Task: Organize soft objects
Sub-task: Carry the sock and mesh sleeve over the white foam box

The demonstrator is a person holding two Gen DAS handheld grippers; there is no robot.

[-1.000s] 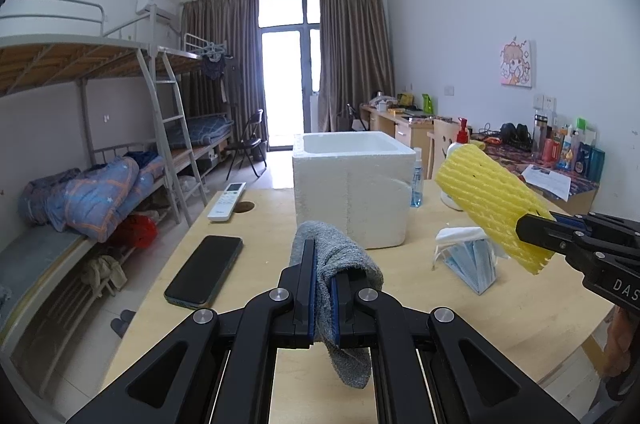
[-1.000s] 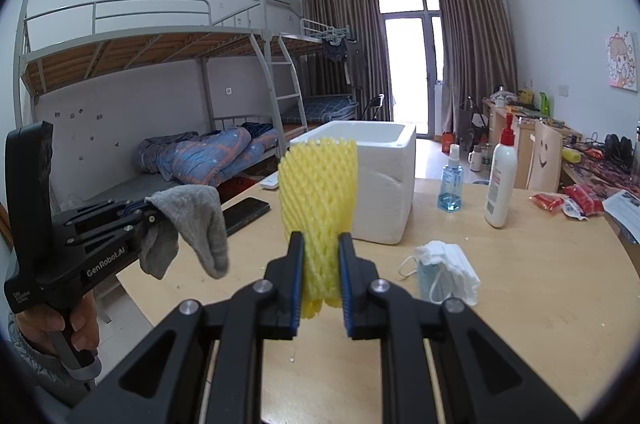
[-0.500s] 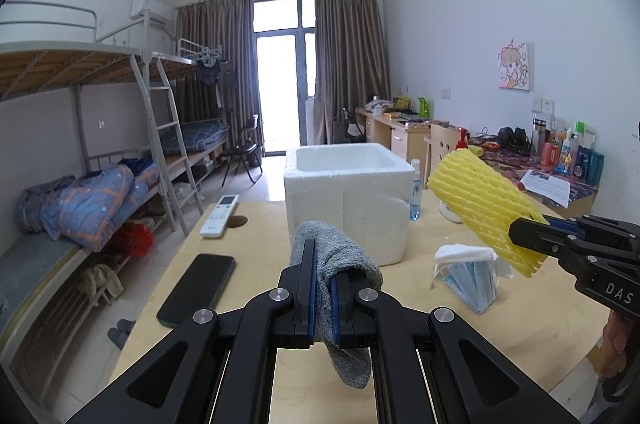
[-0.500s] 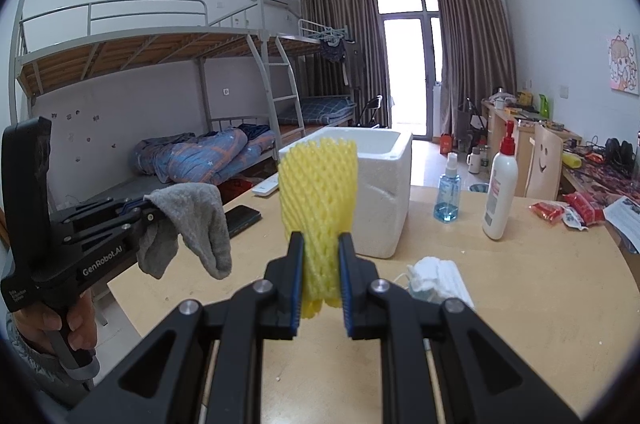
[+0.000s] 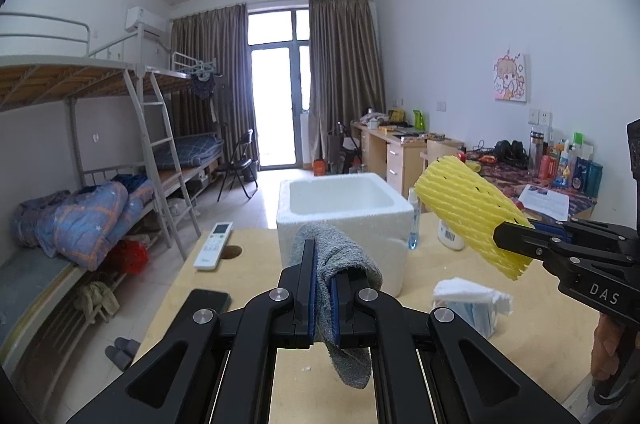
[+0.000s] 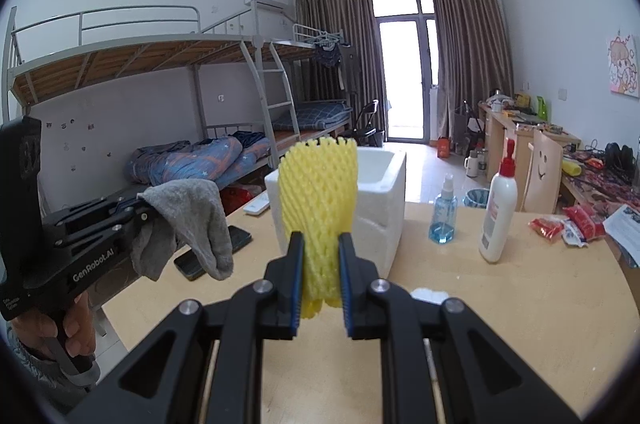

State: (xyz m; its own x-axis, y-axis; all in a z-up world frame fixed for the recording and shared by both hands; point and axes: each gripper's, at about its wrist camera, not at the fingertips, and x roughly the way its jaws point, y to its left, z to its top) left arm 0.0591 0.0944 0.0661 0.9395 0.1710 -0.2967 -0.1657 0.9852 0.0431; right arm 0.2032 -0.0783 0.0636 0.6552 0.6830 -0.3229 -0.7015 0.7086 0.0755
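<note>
Left tongs (image 5: 324,288) marked GenRobot.AI clamping grey sock (image 5: 340,264), right tongs (image 6: 320,276) marked DAS

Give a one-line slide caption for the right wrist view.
Right gripper holds yellow foam fruit net before white foam box; left gripper carries grey sock.

Both grippers rise and advance toward the foam box (image 5: 346,212), whose open top now shows mid-frame; the phone (image 5: 208,300) slides toward lower left (half hidden).
</note>
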